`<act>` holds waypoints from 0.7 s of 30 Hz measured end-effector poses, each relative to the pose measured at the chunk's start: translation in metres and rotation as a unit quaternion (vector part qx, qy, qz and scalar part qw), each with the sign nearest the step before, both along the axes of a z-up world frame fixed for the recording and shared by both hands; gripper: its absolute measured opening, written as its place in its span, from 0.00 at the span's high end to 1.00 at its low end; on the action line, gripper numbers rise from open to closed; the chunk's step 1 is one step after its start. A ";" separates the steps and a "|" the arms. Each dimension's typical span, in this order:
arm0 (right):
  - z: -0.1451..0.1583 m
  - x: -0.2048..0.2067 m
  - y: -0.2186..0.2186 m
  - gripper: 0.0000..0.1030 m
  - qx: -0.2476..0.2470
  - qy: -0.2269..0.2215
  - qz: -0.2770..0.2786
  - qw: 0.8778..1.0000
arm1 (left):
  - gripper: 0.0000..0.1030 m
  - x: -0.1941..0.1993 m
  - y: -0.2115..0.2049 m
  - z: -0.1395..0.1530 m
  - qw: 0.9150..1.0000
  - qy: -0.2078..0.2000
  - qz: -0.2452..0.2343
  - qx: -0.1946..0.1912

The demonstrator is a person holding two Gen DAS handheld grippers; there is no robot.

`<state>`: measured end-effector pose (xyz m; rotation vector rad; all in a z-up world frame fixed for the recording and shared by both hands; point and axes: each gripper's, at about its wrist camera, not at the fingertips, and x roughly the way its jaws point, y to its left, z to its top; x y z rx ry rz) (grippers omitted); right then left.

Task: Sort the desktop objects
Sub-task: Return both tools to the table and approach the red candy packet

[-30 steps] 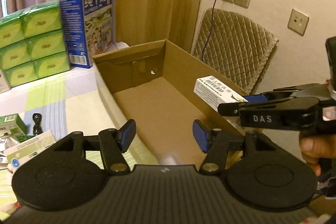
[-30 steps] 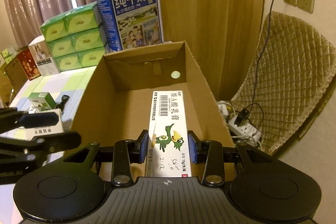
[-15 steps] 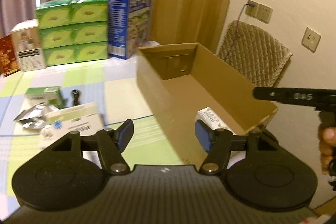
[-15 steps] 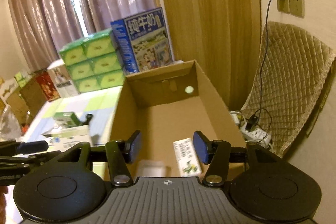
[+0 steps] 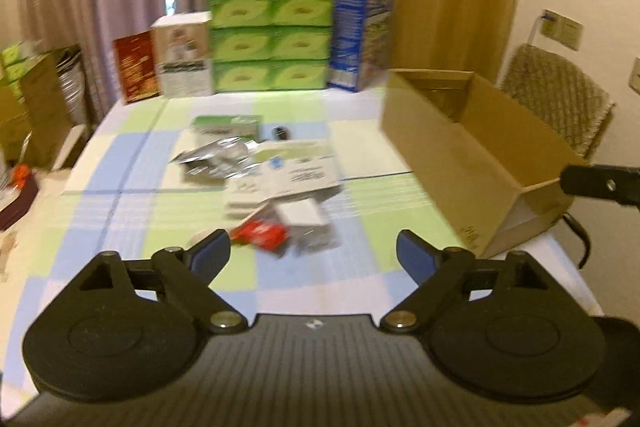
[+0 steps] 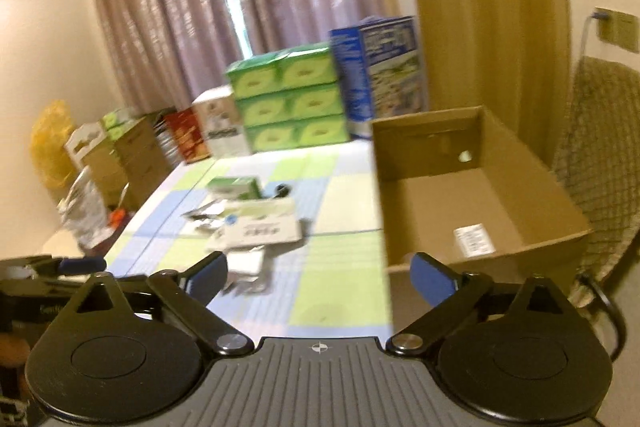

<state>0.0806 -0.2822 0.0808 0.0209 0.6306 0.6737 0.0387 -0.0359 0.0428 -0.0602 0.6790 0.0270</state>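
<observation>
A pile of small boxes and foil packets (image 5: pixel 276 171) lies mid-table on the checked cloth, with a red packet (image 5: pixel 262 235) nearest me. The open cardboard box (image 5: pixel 476 151) stands at the table's right edge; a white carton (image 6: pixel 474 241) lies on its floor. My left gripper (image 5: pixel 314 257) hovers above the table near the red packet, its jaws opening with nothing between them. My right gripper (image 6: pixel 320 273) hangs near the cardboard box's (image 6: pixel 480 187) front left corner, jaws opening and empty. The same pile (image 6: pixel 256 223) shows left of centre in the right wrist view.
Green tissue packs (image 5: pixel 272 39), a blue milk carton (image 5: pixel 360 31) and other boxes line the far table edge. A quilted chair (image 5: pixel 560 99) stands right of the cardboard box. More boxes and bags (image 6: pixel 100 163) crowd the left side by the wall.
The right gripper let go of the white carton, which now lies in the cardboard box, then drew back and left. The left gripper swung left from the box toward the pile. Both jaws stand wider.
</observation>
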 end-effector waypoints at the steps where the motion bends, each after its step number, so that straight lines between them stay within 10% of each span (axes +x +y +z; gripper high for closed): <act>1: -0.002 -0.002 0.006 0.03 -0.002 0.002 0.007 1.000 | 0.12 -0.003 0.007 0.000 1.000 0.002 0.008 0.000; 21: -0.021 -0.005 0.074 0.02 -0.022 0.007 0.058 0.998 | 0.03 -0.017 0.074 0.001 0.999 0.015 0.021 0.045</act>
